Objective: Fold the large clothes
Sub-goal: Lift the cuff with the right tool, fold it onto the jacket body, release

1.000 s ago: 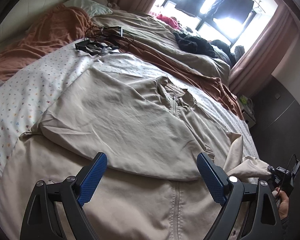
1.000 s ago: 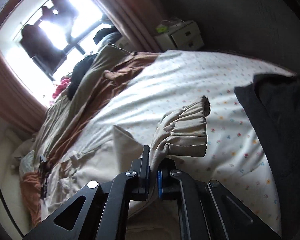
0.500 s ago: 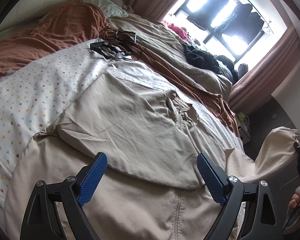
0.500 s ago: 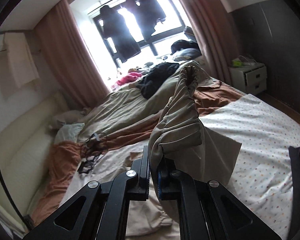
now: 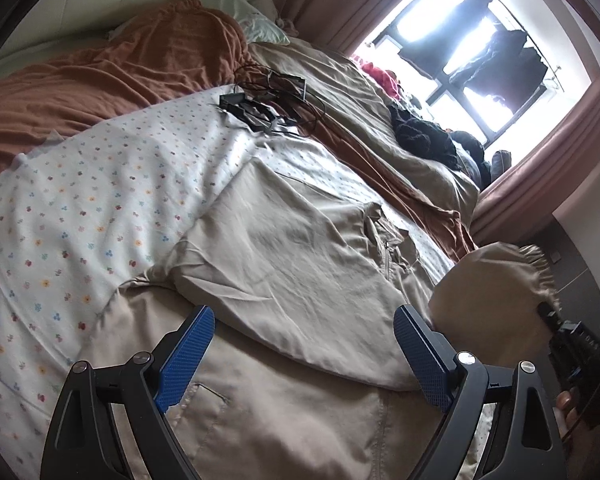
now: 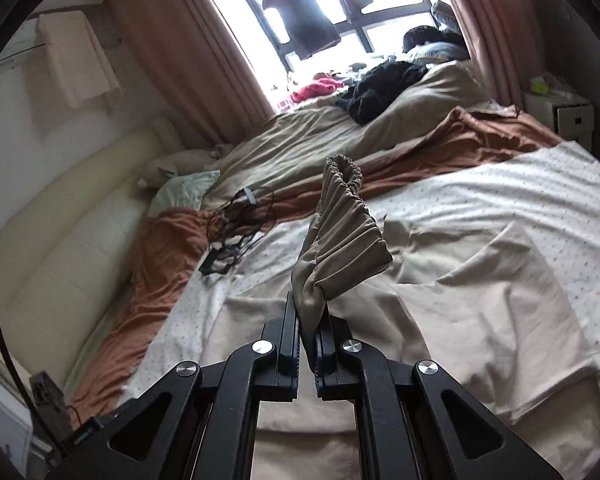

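A large beige zip jacket [image 5: 300, 264] lies spread on the flowered bed sheet [image 5: 84, 216], its left sleeve folded across the body. My left gripper [image 5: 304, 344] is open and empty, hovering over the jacket's lower front. My right gripper [image 6: 308, 320] is shut on the jacket's right sleeve at its gathered elastic cuff [image 6: 340, 232] and holds it raised above the jacket body [image 6: 480, 304]. The lifted sleeve [image 5: 496, 280] also shows at the right edge of the left wrist view.
A tangle of black cables and devices [image 5: 268, 104] lies on the sheet beyond the jacket. A rust blanket [image 5: 140, 64], a beige duvet [image 6: 340, 132] and dark clothes [image 6: 380, 84] lie farther back by the window. A white nightstand [image 6: 560, 116] stands at the right.
My right gripper has lifted the sleeve cuff off the sheet and swung it up and inward over the jacket. My left gripper stays open above the jacket, shifted slightly.
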A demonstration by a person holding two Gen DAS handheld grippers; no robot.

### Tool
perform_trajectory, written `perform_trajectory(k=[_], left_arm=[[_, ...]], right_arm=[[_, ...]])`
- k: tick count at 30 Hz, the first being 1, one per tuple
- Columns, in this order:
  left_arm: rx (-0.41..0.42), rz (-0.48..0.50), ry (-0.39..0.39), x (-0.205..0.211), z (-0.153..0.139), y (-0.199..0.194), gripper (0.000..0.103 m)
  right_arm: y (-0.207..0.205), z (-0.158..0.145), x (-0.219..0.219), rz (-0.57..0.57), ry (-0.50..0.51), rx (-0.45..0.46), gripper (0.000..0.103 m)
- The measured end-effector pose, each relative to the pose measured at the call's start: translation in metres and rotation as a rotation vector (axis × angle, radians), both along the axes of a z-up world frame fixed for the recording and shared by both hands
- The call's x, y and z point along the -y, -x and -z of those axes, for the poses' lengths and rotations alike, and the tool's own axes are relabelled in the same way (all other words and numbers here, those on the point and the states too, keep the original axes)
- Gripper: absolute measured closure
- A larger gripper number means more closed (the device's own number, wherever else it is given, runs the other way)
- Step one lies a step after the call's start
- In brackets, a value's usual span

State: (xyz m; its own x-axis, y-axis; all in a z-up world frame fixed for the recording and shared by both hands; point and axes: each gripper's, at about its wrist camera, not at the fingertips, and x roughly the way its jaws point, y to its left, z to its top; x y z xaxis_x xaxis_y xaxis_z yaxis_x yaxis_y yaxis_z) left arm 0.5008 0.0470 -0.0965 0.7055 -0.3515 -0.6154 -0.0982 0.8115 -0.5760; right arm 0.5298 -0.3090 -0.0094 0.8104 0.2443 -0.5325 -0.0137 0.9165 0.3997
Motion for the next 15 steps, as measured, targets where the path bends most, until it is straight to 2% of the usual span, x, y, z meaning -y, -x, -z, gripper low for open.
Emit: perform_trajectory(k=[4, 6, 7, 8, 10, 15], left_arm=[[-0.014, -0.019, -0.002, -0.012, 0.005, -0.001, 0.011], [-0.019, -0.024, -0.009, -0.014, 0.007, -0.002, 0.011], [-0.021, -0.027, -0.013, -0.014, 0.007, -0.003, 0.011], [-0.023, -0.029, -0.017, -0.014, 0.007, -0.004, 0.011], [-0.029, -0.029, -0.026, -0.011, 0.009, -0.006, 0.011], [-0.043, -0.003, -0.056, 0.008, 0.013, -0.010, 0.011]], right_arm=[[-0.011, 0.053, -0.022, -0.035, -0.039, -0.080, 0.096], [-0.017, 0.077, -0.029, -0.015, -0.048, -0.173, 0.094], [-0.019, 0.087, -0.032, -0.011, -0.053, -0.217, 0.085], [-0.019, 0.095, -0.035, -0.016, -0.060, -0.253, 0.063], [-0.014, 0.107, -0.033, -0.030, -0.088, -0.283, 0.036], [0.012, 0.114, -0.012, -0.050, -0.106, -0.240, 0.033]])
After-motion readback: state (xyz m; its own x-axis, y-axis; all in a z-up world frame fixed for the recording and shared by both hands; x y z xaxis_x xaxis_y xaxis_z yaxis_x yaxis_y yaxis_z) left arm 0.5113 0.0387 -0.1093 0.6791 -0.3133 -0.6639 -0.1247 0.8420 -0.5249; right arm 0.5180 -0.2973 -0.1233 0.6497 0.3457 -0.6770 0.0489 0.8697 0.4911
